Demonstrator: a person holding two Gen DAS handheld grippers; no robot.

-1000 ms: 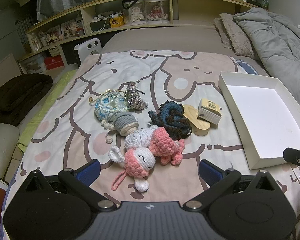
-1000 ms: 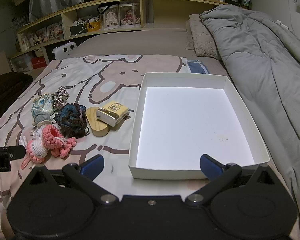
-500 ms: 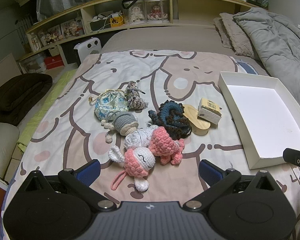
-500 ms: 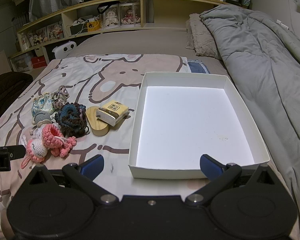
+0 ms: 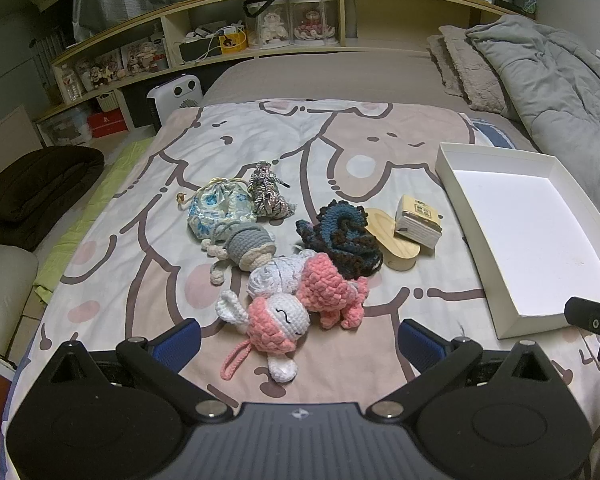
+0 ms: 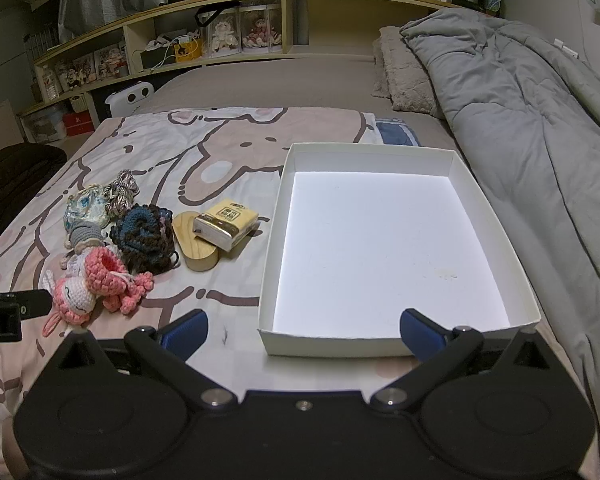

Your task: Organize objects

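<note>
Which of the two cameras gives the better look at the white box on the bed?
The right wrist view. It shows the whole white box, all four walls and its bare floor, nearly centred. In the left wrist view the box sits at the right edge, seen at a slant, its near corner hidden behind the right hand-held gripper.

Room dim, lit from overhead. The tray [image 6: 388,236] floor glares white, overexposed in both views. Shadows beside the toys [image 5: 296,280] soft and short. Strong fisheye bending at frame edges; corners vignetted black. Focus sharp at bed [image 5: 260,140] centre, shelf [image 5: 260,40] slightly soft.
</note>
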